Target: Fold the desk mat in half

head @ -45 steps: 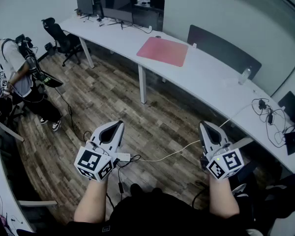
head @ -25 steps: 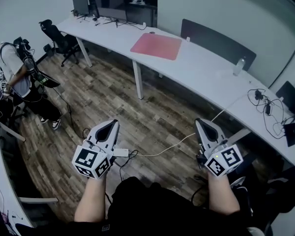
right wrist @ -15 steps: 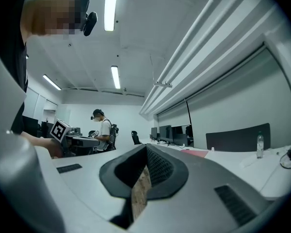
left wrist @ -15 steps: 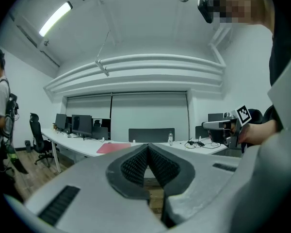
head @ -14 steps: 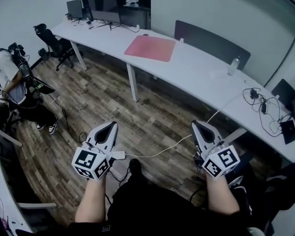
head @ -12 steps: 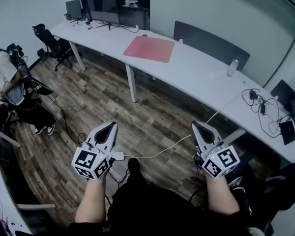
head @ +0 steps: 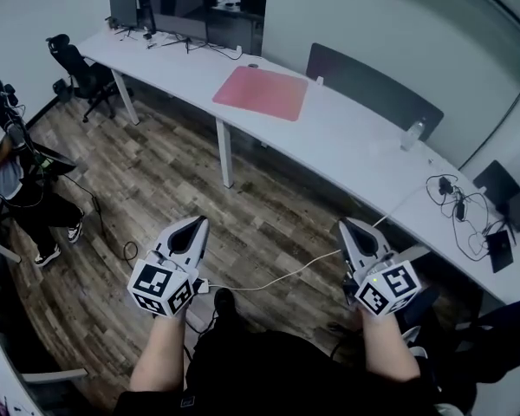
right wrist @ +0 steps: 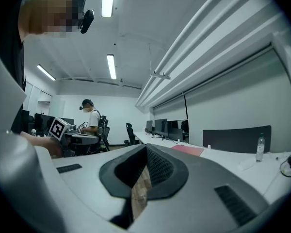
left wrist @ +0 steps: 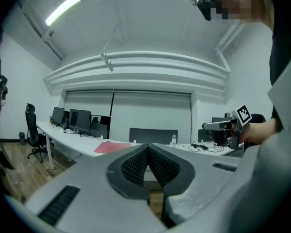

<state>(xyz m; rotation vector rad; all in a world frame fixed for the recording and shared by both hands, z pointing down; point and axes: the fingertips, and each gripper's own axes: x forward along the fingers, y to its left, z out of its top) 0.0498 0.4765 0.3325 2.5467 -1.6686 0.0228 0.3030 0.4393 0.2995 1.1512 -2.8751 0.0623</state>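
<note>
The pink desk mat (head: 260, 93) lies flat on the long white desk (head: 347, 146), well ahead of me; it shows small in the left gripper view as the mat (left wrist: 111, 147) and in the right gripper view as the mat (right wrist: 187, 150). My left gripper (head: 191, 228) is shut and empty, held over the wood floor. My right gripper (head: 354, 230) is shut and empty too, level with the left one and short of the desk. Neither touches the mat.
A dark divider panel (head: 373, 91) stands behind the desk, a water bottle (head: 408, 133) beside it. Cables (head: 455, 199) lie at the desk's right end, monitors (head: 184, 5) at the far left. An office chair (head: 73, 62) and a seated person (head: 13, 180) are left. A white cable (head: 277, 276) crosses the floor.
The view has moved toward the desk and shifted right: the mat sits nearer the middle and the person at left slides out of frame. Both grippers stay shut, held as before.
</note>
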